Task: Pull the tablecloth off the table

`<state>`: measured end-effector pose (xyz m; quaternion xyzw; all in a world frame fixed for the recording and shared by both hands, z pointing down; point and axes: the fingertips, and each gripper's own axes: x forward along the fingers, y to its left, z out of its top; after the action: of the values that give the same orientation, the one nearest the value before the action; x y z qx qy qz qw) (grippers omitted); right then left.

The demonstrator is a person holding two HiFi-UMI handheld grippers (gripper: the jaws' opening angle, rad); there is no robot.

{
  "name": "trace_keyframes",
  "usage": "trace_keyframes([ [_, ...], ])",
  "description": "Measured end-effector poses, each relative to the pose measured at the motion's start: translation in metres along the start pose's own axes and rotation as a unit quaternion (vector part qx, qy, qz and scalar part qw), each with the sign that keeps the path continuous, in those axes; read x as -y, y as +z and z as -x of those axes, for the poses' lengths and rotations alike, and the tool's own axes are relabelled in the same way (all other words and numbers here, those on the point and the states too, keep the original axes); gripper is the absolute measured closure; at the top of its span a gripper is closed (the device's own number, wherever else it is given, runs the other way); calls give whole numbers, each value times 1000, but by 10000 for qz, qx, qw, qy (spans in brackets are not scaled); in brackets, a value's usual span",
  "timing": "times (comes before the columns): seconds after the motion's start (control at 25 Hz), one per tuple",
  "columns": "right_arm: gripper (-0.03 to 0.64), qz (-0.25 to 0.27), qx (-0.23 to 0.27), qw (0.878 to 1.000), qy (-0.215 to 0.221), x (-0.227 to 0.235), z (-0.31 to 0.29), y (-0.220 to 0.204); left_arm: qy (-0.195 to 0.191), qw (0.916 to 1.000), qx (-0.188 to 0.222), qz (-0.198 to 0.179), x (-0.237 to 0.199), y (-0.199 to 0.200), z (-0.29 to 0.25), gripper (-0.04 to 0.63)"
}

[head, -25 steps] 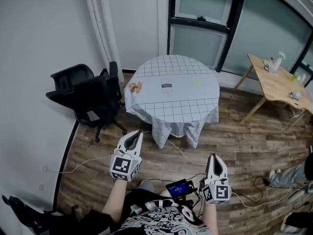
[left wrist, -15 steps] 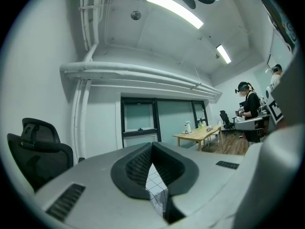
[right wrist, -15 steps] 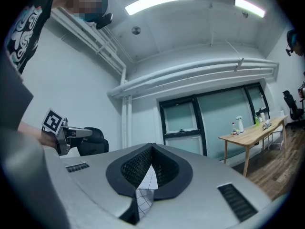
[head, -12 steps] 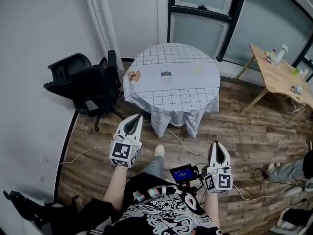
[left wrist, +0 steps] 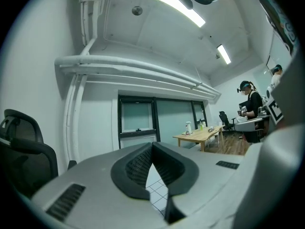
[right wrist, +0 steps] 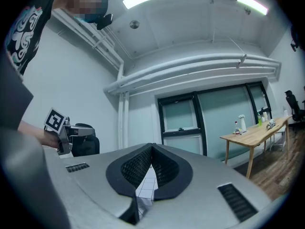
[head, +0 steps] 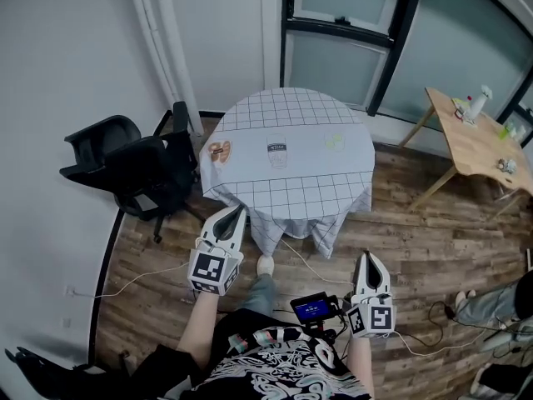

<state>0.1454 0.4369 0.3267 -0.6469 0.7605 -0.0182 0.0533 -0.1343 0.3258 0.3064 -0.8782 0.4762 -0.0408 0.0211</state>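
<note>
A round table wears a white tablecloth (head: 287, 152) with a dark grid, its folds hanging down at the front. Three small items lie on it: an orange-brown one (head: 220, 150) at the left, a dark-printed one (head: 277, 151) in the middle, a pale green one (head: 335, 141) at the right. My left gripper (head: 240, 210) is shut and empty, its tips close to the cloth's hanging front-left edge as seen from the head view. My right gripper (head: 367, 257) is shut and empty, farther back over the floor. A slice of grid cloth (left wrist: 157, 191) (right wrist: 145, 181) shows past each pair of jaws.
A black office chair (head: 125, 167) stands left of the table by the wall. A wooden side table (head: 475, 140) with bottles stands at the right. Cables (head: 312, 265) trail over the wood floor. A foot (head: 266, 264) is stepped forward. Another person (left wrist: 250, 109) stands far right.
Both grippers have come closer to the table, still shut. The table looks larger and nearer, and a foot has stepped forward between the grippers.
</note>
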Motion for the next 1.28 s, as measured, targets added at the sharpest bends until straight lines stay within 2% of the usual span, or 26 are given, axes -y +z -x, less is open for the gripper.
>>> trace_keyframes([
  [0.68, 591, 131, -331, 9993, -70, 33, -249, -22, 73, 9999, -43, -112, -139, -12, -204, 583],
  [1.04, 589, 315, -789, 9958, -339, 50, -321, -49, -162, 9989, -432, -41, -176, -45, -273, 583],
  [1.16, 591, 423, -892, 9947, -280, 52, -337, -54, -224, 9985, -497, -16, -182, -52, -287, 584],
  [1.28, 589, 496, -928, 9944, -44, 45, -350, -56, -403, 9980, -471, 94, -183, -56, -295, 580],
])
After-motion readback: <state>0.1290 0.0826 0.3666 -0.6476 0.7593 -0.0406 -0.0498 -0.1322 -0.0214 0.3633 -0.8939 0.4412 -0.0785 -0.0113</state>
